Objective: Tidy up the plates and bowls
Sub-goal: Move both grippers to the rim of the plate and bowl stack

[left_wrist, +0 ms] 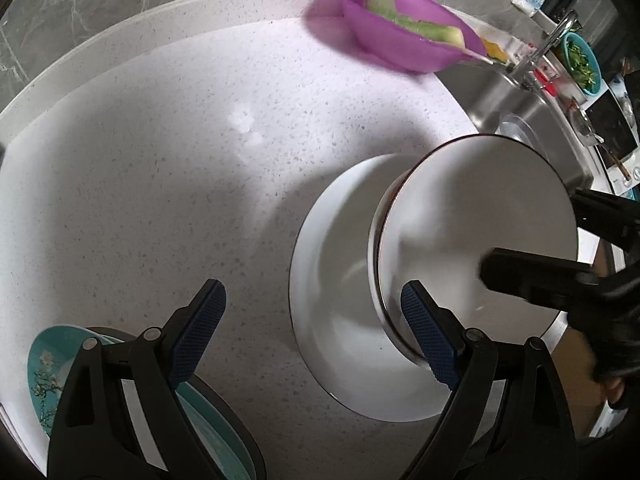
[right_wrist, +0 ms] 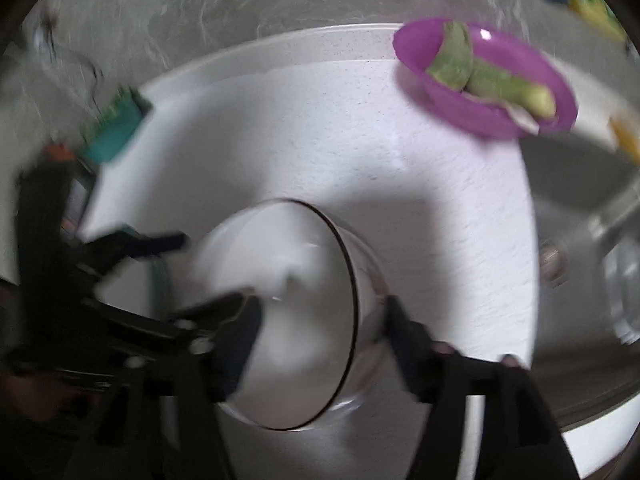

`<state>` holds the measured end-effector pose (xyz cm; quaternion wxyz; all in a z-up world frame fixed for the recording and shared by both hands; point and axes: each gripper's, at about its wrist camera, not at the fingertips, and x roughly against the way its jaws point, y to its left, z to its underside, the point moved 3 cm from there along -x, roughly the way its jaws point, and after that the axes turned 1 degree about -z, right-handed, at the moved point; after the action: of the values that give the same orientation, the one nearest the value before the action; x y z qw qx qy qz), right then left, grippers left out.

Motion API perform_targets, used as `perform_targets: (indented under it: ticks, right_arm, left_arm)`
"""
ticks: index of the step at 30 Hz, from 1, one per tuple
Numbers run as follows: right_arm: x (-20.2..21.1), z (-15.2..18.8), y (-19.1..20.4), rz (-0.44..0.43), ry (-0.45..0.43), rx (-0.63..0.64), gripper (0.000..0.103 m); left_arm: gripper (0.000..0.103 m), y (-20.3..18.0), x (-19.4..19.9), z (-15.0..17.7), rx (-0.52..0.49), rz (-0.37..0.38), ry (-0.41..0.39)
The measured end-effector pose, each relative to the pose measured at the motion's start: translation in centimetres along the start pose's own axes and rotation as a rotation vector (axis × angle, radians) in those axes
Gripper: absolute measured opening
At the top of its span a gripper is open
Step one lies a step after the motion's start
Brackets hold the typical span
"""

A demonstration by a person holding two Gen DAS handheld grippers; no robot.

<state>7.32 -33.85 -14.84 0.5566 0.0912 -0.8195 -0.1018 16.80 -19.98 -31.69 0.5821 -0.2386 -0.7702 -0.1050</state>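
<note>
Teal plate point(left_wrist: 44, 364), left wrist view only

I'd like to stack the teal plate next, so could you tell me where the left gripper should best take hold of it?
Probably at its rim. The teal plate lies flat on the counter, directly under the open left gripper, so only the thin raised edge offers a bite. Come in low from the open counter side, one finger above the rim and one below.
</note>
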Motion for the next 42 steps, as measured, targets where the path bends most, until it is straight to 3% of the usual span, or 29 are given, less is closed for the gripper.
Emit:
perform_targets:
  ticks: [8, 12, 15, 20, 27, 33, 42]
  right_arm:
    - [0.6, -0.1, -0.7, -0.028, -0.032, -0.006, 0.077]
    - [1.9, -0.3, -2.2, -0.032, -0.064, -0.023, 0.077]
    - [3.3, -0.3, -4.5, 0.007, -0.085, -0.051, 0.077]
    - [3.3, 1.2, -6.2, 0.056, 0.000, -0.012, 0.062]
    - [1.0, 3.3, -5.1, 0.020, 0.105, 0.036, 0.062]
    - [0.5, 3.6, -4.9, -0.012, 0.104, 0.021, 0.062]
    - [-1.9, 3.5, -4.8, 0.021, 0.128, -0.017, 0.061]
  left_arm:
    - [0.089, -0.2, -0.1, -0.2, -0.003, 0.000, -0.002]
    - [0.089, 0.2, 2.1, -0.3, 0.019, 0.034, -0.052]
    - [0.089, 1.6, 3.9, 0.0, 0.042, 0.013, -0.080]
    - [0.089, 3.7, 5.1, 1.0, 0.066, -0.041, -0.020]
    - [0.089, 3.1, 3.1, 0.7, -0.019, -0.102, 0.065]
    - [0.089, 2.0, 1.1, -0.1, -0.095, -0.123, 0.098]
    - [0.089, 2.7, -1.0, -1.7, -0.138, -0.118, 0.128]
